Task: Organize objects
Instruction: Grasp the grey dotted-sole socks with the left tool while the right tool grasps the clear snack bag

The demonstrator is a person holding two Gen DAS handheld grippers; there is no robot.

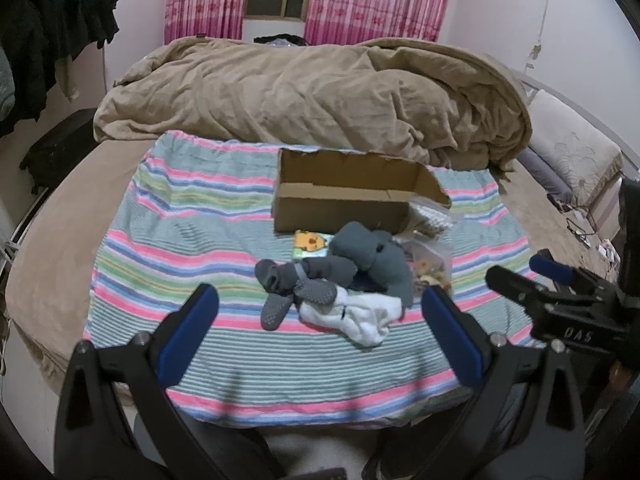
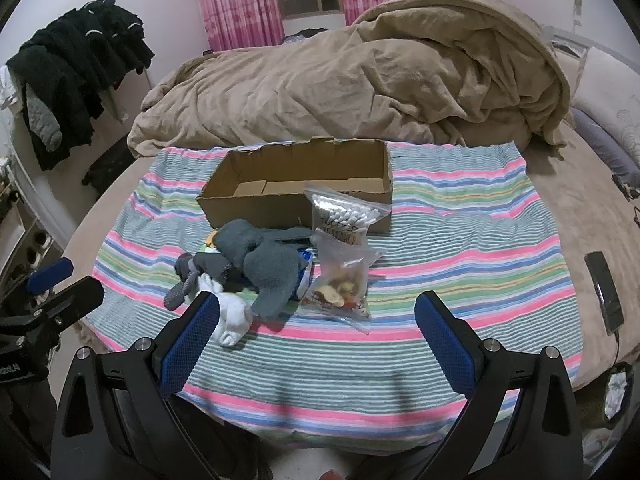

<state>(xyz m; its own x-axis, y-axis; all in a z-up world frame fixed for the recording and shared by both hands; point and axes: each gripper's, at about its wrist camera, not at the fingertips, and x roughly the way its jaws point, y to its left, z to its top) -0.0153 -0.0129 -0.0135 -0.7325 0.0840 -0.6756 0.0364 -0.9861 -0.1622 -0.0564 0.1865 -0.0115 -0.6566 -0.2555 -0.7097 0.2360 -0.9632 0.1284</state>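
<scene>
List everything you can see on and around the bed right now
Cardboard box: one, brown, open, empty, on the towel's far half.
Grey socks: several, heaped in front of the box.
White sock: one, at the heap's near edge.
Cotton swab bag: one, clear, against the box front.
Snack bag: one, clear, right of the socks.
Striped towel: one, pink-green-blue, on the bed.
Blanket: one, tan, bunched behind.
Curtains: pink, at the window.
Left gripper: open.
Right gripper: open.

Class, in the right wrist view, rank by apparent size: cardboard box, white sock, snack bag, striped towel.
1. Striped towel
2. Cardboard box
3. Snack bag
4. White sock, partly hidden by a finger, so unsure against the bag.
</scene>
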